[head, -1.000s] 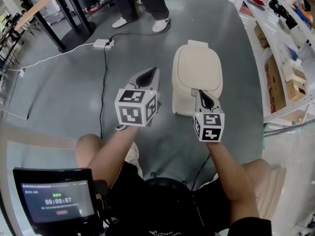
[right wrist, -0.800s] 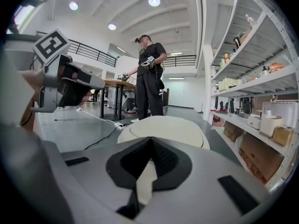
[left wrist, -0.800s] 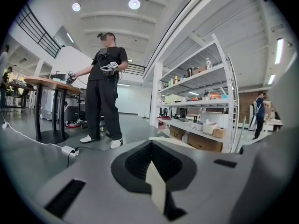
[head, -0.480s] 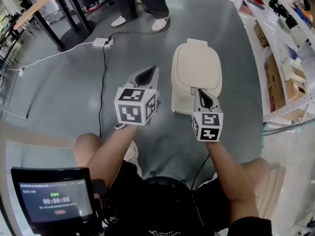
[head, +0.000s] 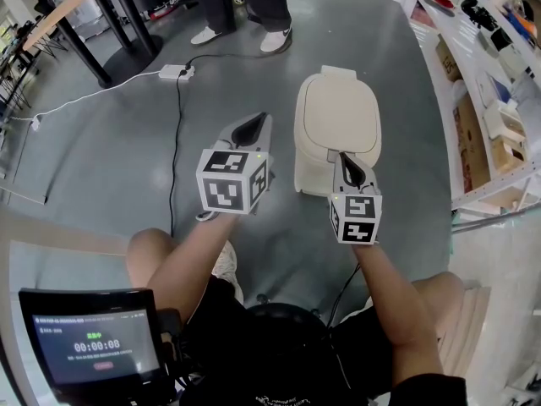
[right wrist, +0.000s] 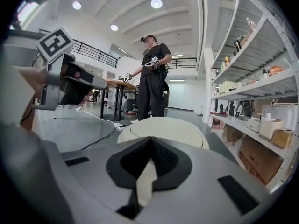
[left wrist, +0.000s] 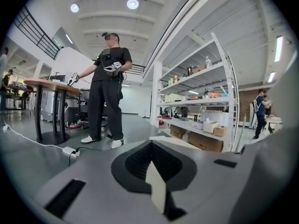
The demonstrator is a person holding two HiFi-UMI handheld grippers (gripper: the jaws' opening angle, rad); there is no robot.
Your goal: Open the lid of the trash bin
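Note:
The cream trash bin (head: 338, 129) stands on the grey floor with its lid (head: 341, 117) down flat. My right gripper (head: 347, 163) hovers over the bin's near edge, jaws shut and empty. In the right gripper view the lid (right wrist: 161, 127) lies just beyond the closed jaw tips (right wrist: 149, 143). My left gripper (head: 251, 128) is held to the left of the bin, apart from it, also shut with nothing in it. The left gripper (right wrist: 70, 80) shows at the left edge of the right gripper view. In the left gripper view the jaws (left wrist: 150, 146) point past the bin toward the room.
A person (head: 245, 7) stands beyond the bin. A white power strip (head: 177, 74) and its black cable (head: 176, 159) lie on the floor to the left. Shelving (head: 486, 74) with boxes runs along the right. A table on black legs (head: 101, 32) stands at far left.

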